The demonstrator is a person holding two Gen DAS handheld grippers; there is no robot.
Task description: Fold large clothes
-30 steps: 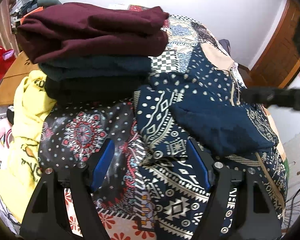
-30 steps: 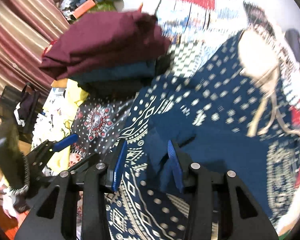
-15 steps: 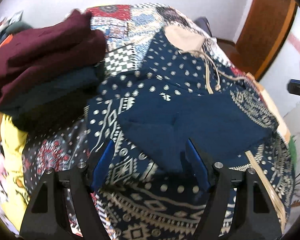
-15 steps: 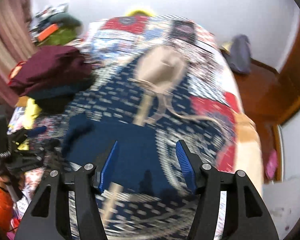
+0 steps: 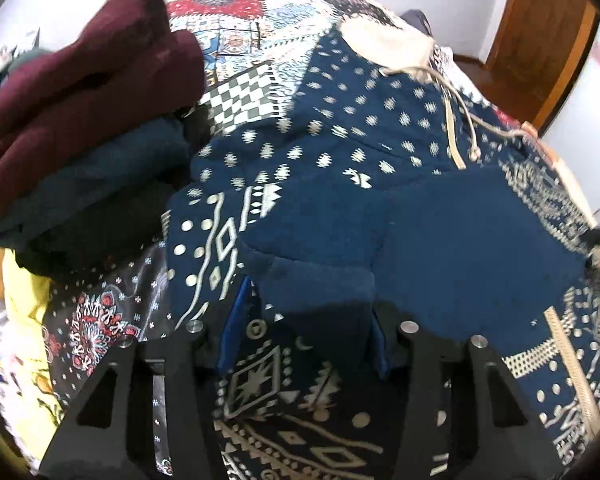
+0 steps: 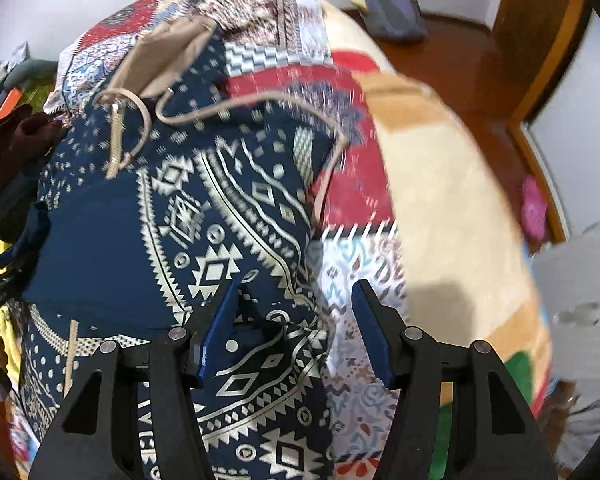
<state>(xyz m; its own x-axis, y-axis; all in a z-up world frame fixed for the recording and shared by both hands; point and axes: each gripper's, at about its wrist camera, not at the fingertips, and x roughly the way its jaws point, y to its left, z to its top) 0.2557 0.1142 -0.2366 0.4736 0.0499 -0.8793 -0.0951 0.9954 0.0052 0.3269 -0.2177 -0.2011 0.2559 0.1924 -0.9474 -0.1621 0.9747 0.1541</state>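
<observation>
Within the last second both hands had swung off the stack of folded clothes (image 5: 84, 120) and come down over the navy patterned hoodie (image 5: 340, 168) spread on the patchwork bedspread (image 6: 440, 200). The left gripper (image 5: 304, 332), wide a moment earlier, was closing, its blue pads either side of the plain navy folded-over sleeve (image 5: 320, 280); whether they already pinched the cloth could not be told. The right gripper (image 6: 296, 328) had shifted from the middle of the hoodie to its right-hand edge and stood half apart, the left pad over the printed fabric, the right pad over the bedspread, nothing clamped. That probably meant the sleeves were already folded in and the next fold of the body was being set up, with a grip wanted on each side.

No container showed in either view; the finished garments simply lay piled on the bed, maroon on top, dark teal beneath
</observation>
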